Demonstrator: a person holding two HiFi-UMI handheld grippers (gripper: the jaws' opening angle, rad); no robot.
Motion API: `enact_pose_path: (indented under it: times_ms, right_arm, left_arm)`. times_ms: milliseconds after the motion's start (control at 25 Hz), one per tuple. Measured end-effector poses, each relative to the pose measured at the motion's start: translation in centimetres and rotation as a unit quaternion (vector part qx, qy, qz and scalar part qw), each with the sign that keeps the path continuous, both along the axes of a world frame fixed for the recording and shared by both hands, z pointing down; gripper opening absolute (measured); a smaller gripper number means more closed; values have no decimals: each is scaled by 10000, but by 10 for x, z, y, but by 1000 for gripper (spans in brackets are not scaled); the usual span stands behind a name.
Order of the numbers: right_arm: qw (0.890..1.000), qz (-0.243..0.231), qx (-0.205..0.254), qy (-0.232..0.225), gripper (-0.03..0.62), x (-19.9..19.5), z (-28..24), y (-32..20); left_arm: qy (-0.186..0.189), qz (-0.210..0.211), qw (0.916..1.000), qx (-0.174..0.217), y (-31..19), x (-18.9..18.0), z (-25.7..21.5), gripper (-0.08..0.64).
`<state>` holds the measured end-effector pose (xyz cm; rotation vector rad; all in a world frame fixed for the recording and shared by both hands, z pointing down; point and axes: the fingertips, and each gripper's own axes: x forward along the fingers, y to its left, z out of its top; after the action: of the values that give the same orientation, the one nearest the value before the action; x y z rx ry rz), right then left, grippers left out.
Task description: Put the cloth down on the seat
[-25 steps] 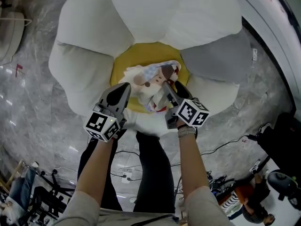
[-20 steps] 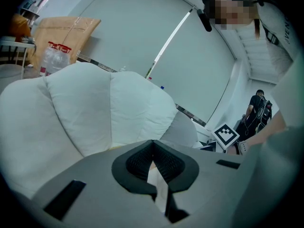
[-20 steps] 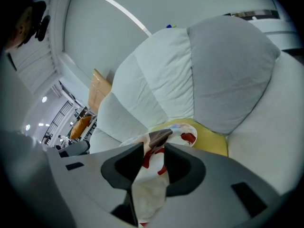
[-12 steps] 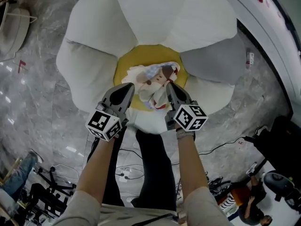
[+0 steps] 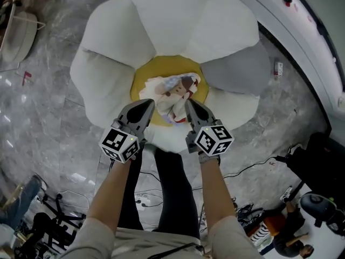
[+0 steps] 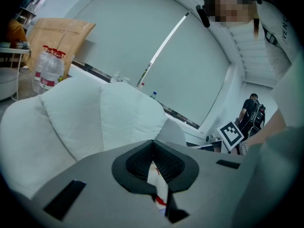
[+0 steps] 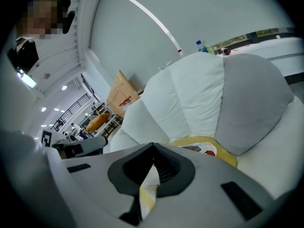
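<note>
The seat is a flower-shaped cushion with white petals, one grey petal and a yellow centre. A crumpled cloth, white with red and brown print, lies on the yellow centre. My left gripper is at the cloth's near left edge, shut on a white and red fold. At the near right edge, my right gripper is shut on a pale fold. In the right gripper view more of the cloth rests on the yellow centre.
Grey marble floor surrounds the seat, with cables by the person's legs. A white curved platform runs along the right. A cardboard box and water bottles stand behind the seat. A black bag sits at the right.
The right gripper's jaws were apart around the cloth's near edge and have closed on it. Both grippers stay at the cloth's near edge; the view has shifted slightly.
</note>
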<state>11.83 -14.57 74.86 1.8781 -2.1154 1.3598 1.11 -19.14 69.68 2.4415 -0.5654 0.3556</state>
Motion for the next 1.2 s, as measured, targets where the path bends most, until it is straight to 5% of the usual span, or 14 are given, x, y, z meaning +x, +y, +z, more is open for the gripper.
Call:
enact_pose_path:
  times_ms: [1200]
  right_arm:
    - [9907, -1049, 642, 582, 18, -51, -208, 37]
  left_arm:
    - [97, 682, 9975, 128, 52, 10, -175, 14]
